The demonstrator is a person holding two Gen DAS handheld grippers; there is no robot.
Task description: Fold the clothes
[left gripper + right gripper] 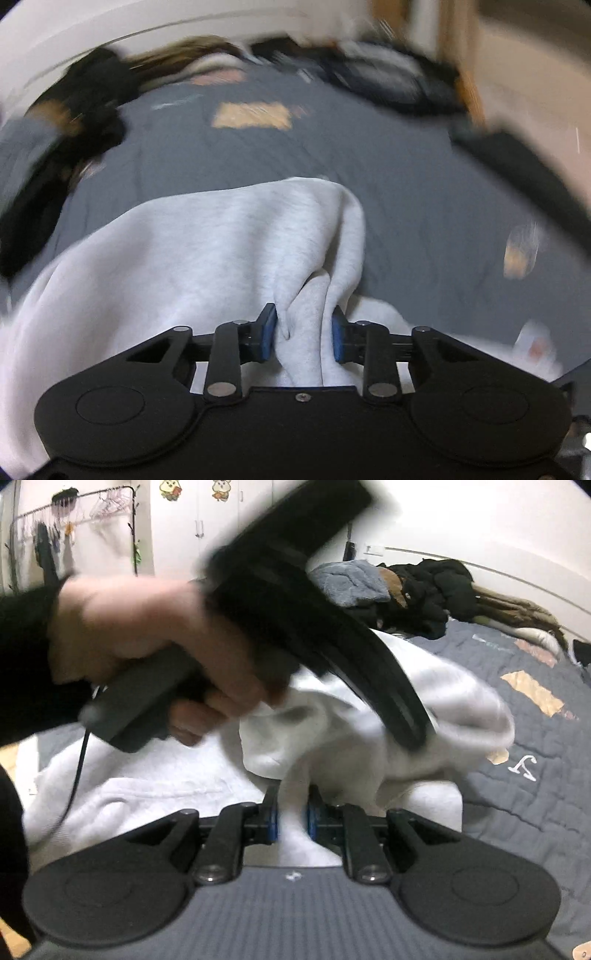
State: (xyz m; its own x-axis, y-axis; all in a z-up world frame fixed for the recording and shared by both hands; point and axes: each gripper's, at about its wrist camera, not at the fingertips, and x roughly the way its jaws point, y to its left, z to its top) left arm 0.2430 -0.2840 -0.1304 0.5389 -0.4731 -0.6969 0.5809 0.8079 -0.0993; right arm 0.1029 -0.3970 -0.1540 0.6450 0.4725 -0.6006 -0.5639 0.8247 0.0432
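A pale grey sweatshirt [192, 251] lies bunched on the grey quilted bed [424, 206]. My left gripper [304, 328] is shut on a thick fold of it, cloth bulging between the blue pads [267, 330]. In the right wrist view the same sweatshirt [147, 786] spreads across the bed [535, 805], and my right gripper [293, 812] is shut on another fold of it. The left gripper's black body [314, 627], held by a hand [147, 638], crosses above, blurred by motion, with part of the garment lifted under it.
A heap of dark and brown clothes [424, 590] lies at the bed's far end by the white wall. More dark clothing [55, 147] is piled at the left in the left wrist view. A clothes rack with hangers [74, 520] stands in the background.
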